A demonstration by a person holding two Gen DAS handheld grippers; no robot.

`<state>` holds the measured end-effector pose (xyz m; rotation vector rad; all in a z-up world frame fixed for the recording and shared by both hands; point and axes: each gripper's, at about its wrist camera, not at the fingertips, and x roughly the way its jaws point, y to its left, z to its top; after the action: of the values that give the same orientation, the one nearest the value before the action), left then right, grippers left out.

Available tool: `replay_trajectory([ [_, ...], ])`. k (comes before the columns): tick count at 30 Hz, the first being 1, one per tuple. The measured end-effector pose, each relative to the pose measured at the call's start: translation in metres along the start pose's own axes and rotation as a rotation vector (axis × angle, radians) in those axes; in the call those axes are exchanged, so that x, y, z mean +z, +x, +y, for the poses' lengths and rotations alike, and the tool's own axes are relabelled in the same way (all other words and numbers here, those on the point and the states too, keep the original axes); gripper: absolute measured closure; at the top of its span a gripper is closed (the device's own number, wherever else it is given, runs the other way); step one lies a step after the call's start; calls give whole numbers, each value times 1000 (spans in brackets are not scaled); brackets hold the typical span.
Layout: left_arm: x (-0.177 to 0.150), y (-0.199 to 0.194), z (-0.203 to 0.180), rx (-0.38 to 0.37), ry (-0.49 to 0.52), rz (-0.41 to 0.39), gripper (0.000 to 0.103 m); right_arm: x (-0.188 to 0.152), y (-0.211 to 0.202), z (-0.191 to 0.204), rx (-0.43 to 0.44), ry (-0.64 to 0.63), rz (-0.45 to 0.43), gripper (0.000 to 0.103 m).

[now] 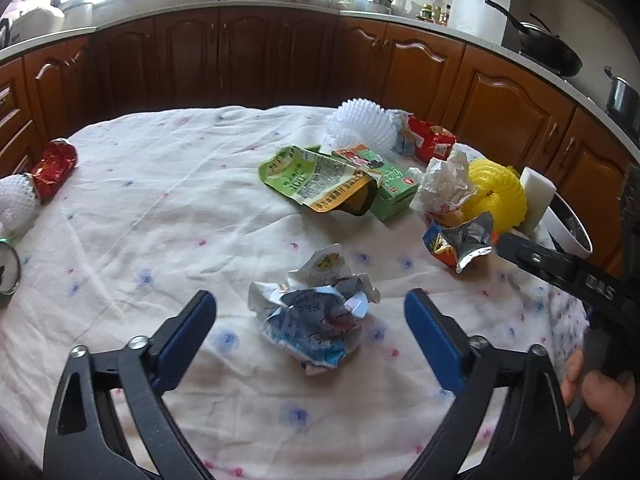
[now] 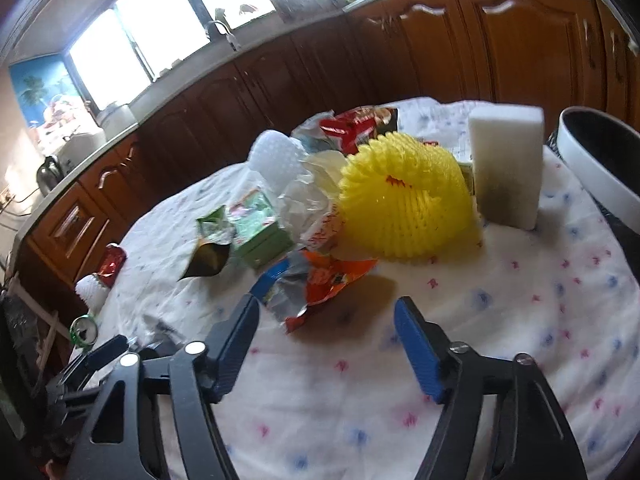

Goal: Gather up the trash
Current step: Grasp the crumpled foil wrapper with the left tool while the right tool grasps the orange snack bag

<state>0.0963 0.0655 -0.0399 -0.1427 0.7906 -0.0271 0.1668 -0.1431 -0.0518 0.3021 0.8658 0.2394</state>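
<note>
My left gripper (image 1: 310, 308) is open, its blue pads on either side of a crumpled blue-and-white wrapper (image 1: 316, 318) lying on the white tablecloth (image 1: 160, 216). My right gripper (image 2: 326, 316) is open just short of an orange and silver snack bag (image 2: 316, 284), which also shows in the left wrist view (image 1: 460, 242). Behind it lie a yellow foam net (image 2: 404, 208), crumpled white paper (image 1: 446, 182), a green carton (image 1: 394, 188), a green pouch (image 1: 320, 180), a white foam net (image 1: 362, 124) and a red wrapper (image 1: 432, 138).
A white foam block (image 2: 506, 164) stands beside a white-rimmed bin (image 2: 600, 168) at the table's right edge. At the left edge lie a red wrapper (image 1: 54, 168), a white foam net (image 1: 16, 204) and a can (image 1: 8, 264). Wooden cabinets (image 1: 248, 56) stand behind the table.
</note>
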Motion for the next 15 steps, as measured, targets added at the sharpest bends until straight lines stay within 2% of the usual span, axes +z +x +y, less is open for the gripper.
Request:
replay_trajectory([
  [2, 1, 6, -3, -3, 14, 16, 17, 2, 12, -3, 5, 11, 34, 64],
  [3, 2, 8, -4, -5, 19, 22, 25, 3, 17, -3, 6, 9, 47, 72],
  [4, 2, 11, -5, -10, 22, 32, 33, 3, 20, -4, 6, 8, 57, 87],
  [5, 2, 14, -5, -16, 25, 44, 38, 2, 21, -5, 11, 9, 59, 92],
  [6, 2, 17, -5, -20, 27, 52, 52, 2, 21, -7, 15, 7, 54, 92],
  [9, 3, 18, -3, -33, 15, 54, 62, 1, 11, -5, 28, -14, 27, 99],
  [12, 6, 15, -3, -60, -3, 54, 85, -1, -7, -3, 25, -40, -2, 100],
  [15, 10, 12, -12, -85, 7, 60, 85, -2, -27, -8, 23, -45, -33, 101],
])
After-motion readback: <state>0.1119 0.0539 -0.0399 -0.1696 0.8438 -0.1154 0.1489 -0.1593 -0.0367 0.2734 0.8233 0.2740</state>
